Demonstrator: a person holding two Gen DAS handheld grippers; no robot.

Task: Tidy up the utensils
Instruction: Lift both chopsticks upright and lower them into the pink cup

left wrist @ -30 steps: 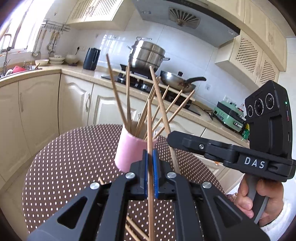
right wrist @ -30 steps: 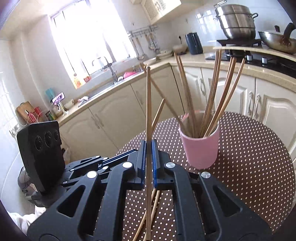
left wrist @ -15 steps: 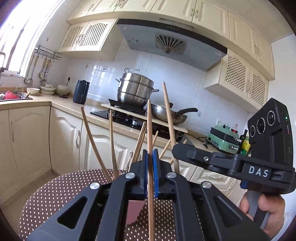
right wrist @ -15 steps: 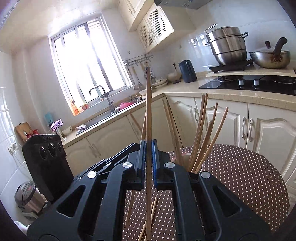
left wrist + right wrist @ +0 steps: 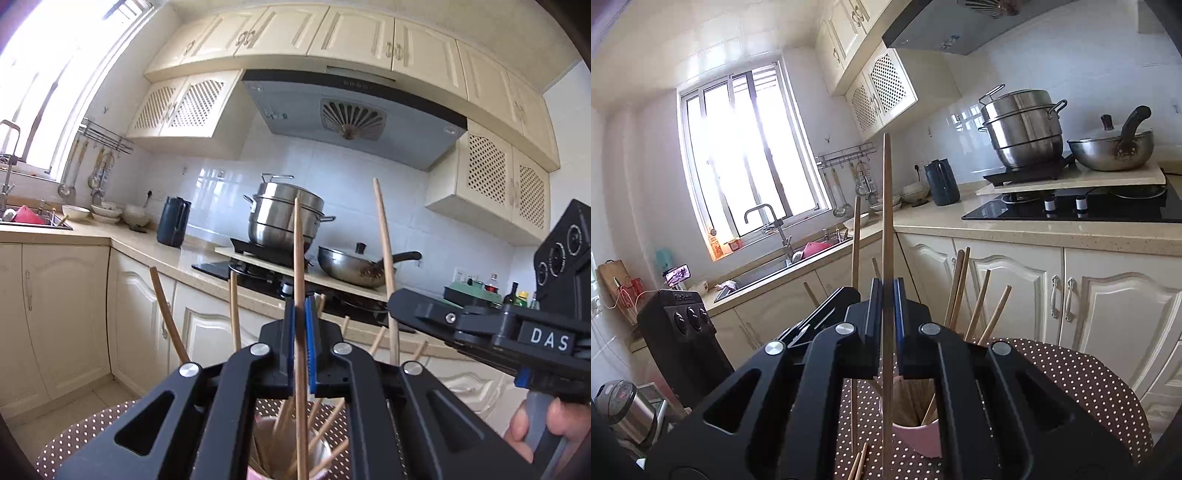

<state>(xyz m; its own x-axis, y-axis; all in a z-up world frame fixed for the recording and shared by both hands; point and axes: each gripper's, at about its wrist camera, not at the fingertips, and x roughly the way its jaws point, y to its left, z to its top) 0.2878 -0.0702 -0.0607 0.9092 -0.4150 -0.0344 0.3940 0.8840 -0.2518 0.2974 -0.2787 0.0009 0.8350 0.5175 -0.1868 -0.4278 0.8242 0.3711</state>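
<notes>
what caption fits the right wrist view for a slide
Right gripper clamps one upright chopstick above the pink cup of chopsticks.

Behind your work you see a stacked stainless-steel steamer pot (image 5: 286, 219) on the black glass hob (image 5: 1071, 206), a steel wok with a black handle (image 5: 1112, 151) beside it, a dark blue kettle (image 5: 173, 220) on the beige countertop (image 5: 1034, 229), and a grey range hood (image 5: 351, 110) overhead.

"DAS" on right gripper (image 5: 400, 314) body
</notes>
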